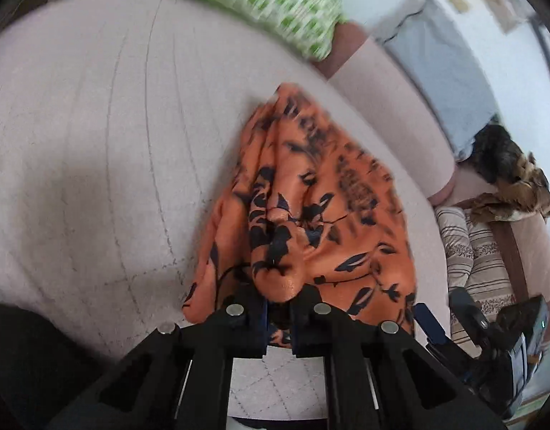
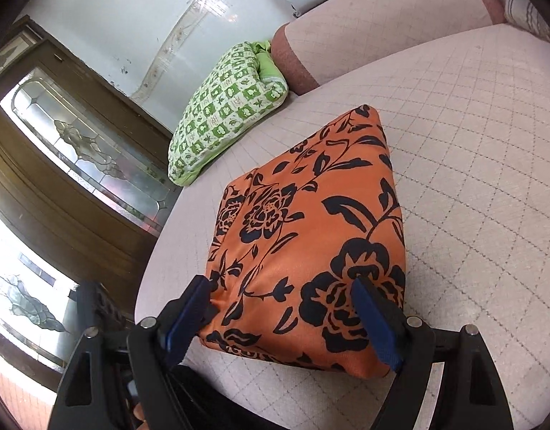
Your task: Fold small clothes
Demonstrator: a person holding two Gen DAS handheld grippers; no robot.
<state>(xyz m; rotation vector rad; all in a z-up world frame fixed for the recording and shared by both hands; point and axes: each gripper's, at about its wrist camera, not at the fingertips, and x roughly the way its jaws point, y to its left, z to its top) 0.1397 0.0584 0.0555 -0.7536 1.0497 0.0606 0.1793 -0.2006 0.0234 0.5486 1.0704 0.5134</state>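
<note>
Left gripper (image 1: 278, 304): closed, a bunched fold of the orange floral garment (image 1: 310, 208) pinched between its jaws at lower centre of the left view.
Right gripper (image 2: 282, 308): jaws spread wide, straddling the garment's near edge without pressing it.
Garment (image 2: 310, 236): on the quilted pink cushion (image 2: 472, 179), long axis running from the lower centre toward the upper right (away from the right tongs).
Nearer hand: left, already holding.

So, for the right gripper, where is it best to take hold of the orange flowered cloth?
Probably the near corner of the orange flowered cloth, approached from the sofa's front edge. The open right gripper already straddles that end, and the thick fold there gives the pads something to pinch. The left gripper is shut on the cloth.
</note>
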